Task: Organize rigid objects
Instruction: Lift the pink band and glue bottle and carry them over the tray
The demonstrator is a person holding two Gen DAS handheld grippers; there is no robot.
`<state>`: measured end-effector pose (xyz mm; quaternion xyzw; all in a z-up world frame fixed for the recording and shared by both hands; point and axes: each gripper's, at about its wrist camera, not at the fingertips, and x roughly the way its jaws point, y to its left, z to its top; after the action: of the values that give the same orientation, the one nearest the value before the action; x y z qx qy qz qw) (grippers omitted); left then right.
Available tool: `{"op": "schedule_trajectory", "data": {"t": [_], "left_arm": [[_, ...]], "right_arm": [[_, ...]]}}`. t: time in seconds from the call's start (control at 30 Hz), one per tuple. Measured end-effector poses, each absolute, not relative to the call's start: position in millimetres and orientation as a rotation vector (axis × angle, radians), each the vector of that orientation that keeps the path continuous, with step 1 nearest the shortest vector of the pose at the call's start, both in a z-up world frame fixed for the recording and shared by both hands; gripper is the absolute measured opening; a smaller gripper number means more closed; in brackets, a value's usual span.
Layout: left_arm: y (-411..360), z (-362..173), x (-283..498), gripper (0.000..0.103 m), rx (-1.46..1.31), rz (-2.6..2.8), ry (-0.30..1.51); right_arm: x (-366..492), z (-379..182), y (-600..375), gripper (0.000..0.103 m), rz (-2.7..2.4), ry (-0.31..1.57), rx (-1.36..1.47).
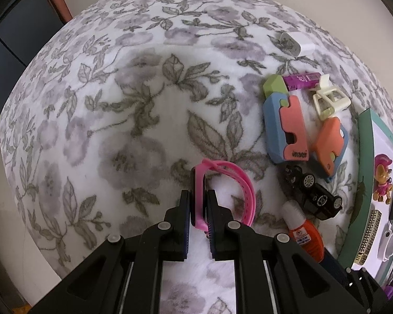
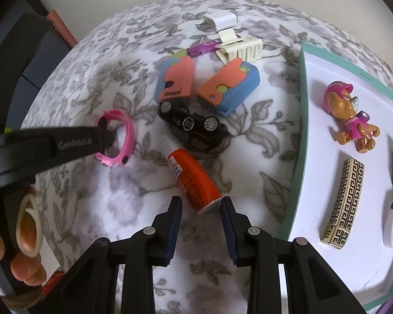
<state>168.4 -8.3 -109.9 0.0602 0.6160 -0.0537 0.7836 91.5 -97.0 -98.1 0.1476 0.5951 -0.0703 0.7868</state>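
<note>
The pink watch (image 1: 222,193) stands on edge on the flowered cloth (image 1: 118,104), its body clamped between the pads of the left tool (image 1: 198,204), its strap looping away to the right. In the right wrist view the same watch (image 2: 118,136) lies left of centre, with the left tool (image 2: 102,136) reaching in from the left edge.

The right tool (image 2: 200,206) hangs over the cloth with its pads apart (its jaws have narrowed a little); the near end of the orange bottle (image 2: 194,180) lies between the tips, and whether either pad touches it cannot be told.

Just beyond the bottle lies a black toy car (image 2: 194,125). Past it are two blue-and-orange blocks (image 2: 207,83), then a purple tube (image 2: 199,48), a cream hair clip (image 2: 238,47) and a white plug (image 2: 220,19) farthest off.

At right is a green-rimmed white tray (image 2: 301,104) holding a pup figure (image 2: 353,115), a gold patterned barrette (image 2: 345,201) and, at the right edge, a dark item and a white one (both cut off).
</note>
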Motion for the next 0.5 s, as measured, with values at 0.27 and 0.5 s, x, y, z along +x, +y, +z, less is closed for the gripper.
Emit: {"op": "schedule_trajectory", "data": {"t": [0.27, 0.5], "left_arm": [[-6, -124, 162, 0.012, 0.139, -0.119, 1.358], [-7, -126, 162, 0.012, 0.131, -0.124, 1.365]], "right_arm": [[107, -101, -94, 0.034, -0.166, 1.271, 0.291], [118, -102, -89, 0.054, -0.143, 1.269, 0.23]]}}
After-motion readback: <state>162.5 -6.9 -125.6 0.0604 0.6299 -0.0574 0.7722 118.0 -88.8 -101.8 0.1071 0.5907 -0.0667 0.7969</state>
